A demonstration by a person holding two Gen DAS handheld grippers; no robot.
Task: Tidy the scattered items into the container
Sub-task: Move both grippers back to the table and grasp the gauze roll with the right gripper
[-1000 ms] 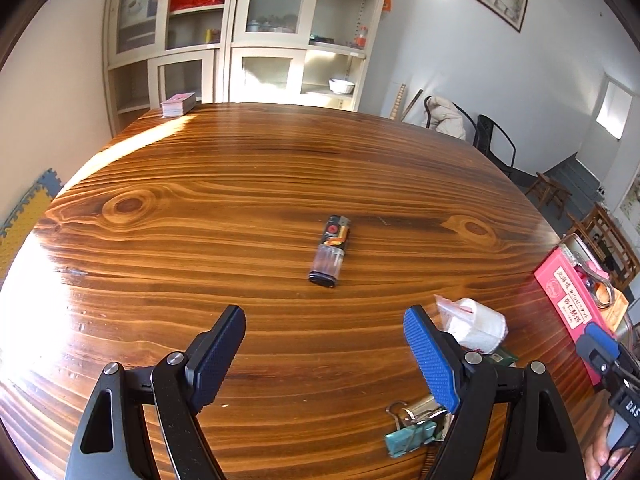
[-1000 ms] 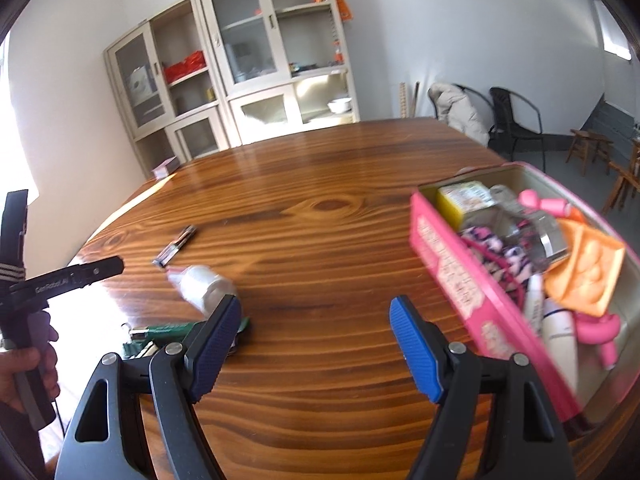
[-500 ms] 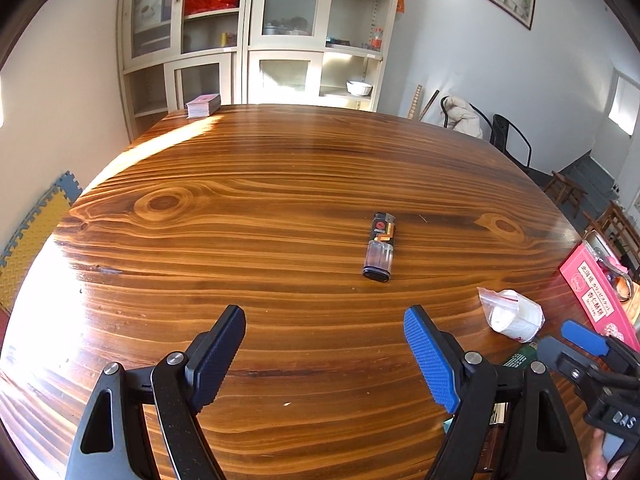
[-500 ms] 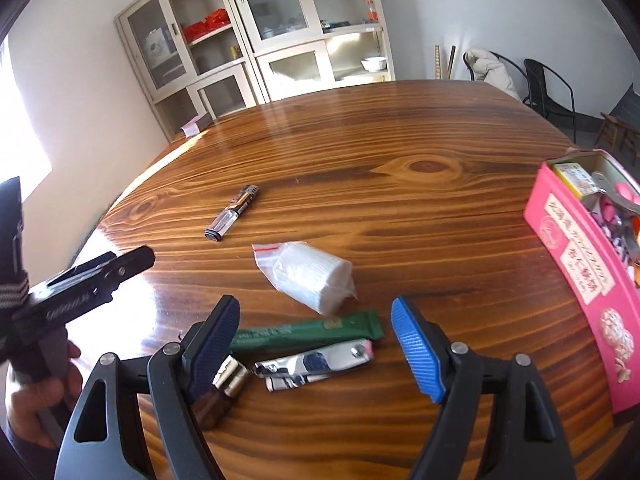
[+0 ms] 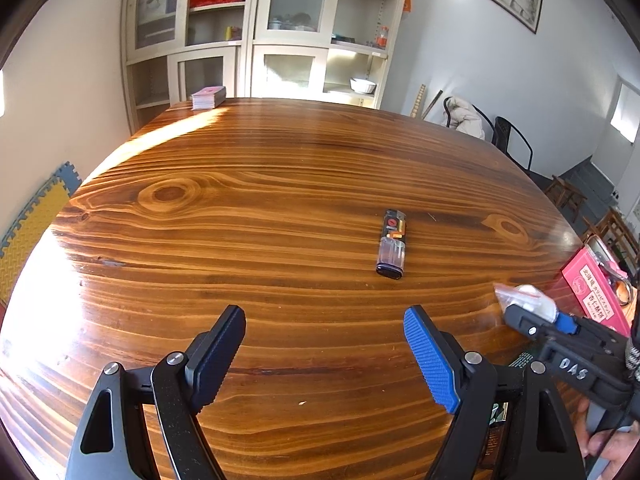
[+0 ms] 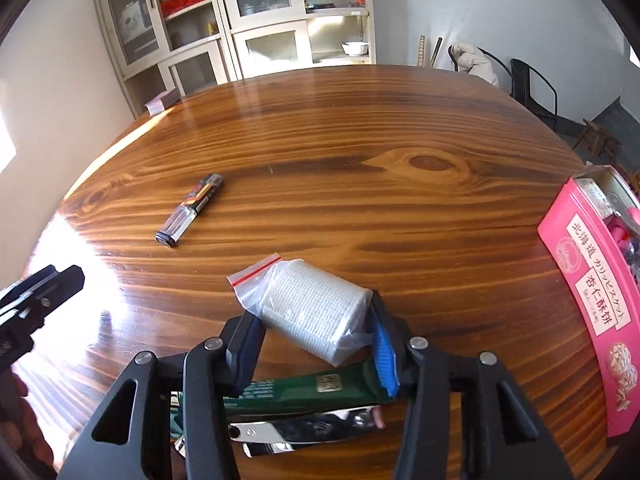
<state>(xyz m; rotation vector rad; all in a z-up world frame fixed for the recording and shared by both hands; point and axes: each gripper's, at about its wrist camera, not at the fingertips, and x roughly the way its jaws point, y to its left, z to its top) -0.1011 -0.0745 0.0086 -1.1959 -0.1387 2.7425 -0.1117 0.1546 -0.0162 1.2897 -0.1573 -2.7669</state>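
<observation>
A white gauze roll in a clear zip bag [image 6: 312, 312] lies on the wooden table [image 6: 360, 208]. My right gripper [image 6: 314, 316] is closing on it, and both pads touch the bag's ends. Under its fingers lie a green packet [image 6: 312, 390] and a metal nail clipper [image 6: 304, 432]. A lighter [image 5: 392, 246] lies ahead and to the right of my left gripper [image 5: 322, 316], which is open and holds nothing. The pink tin [image 6: 592, 292] at the right table edge holds several items. In the left wrist view the right gripper [image 5: 560, 324] covers part of the roll [image 5: 528, 298].
A stack of cards [image 5: 208, 97] sits at the table's far edge, before a glass-fronted cabinet [image 5: 256, 32]. Chairs [image 5: 512, 140] stand at the back right and a foam mat [image 5: 32, 224] lies on the floor at the left. A hand [image 5: 612, 444] holds the right gripper.
My right gripper has swung left from the pink tin, passed over the green packet and clipper, and narrowed its jaws around the bagged roll. The left gripper drifted slightly left, jaws unchanged.
</observation>
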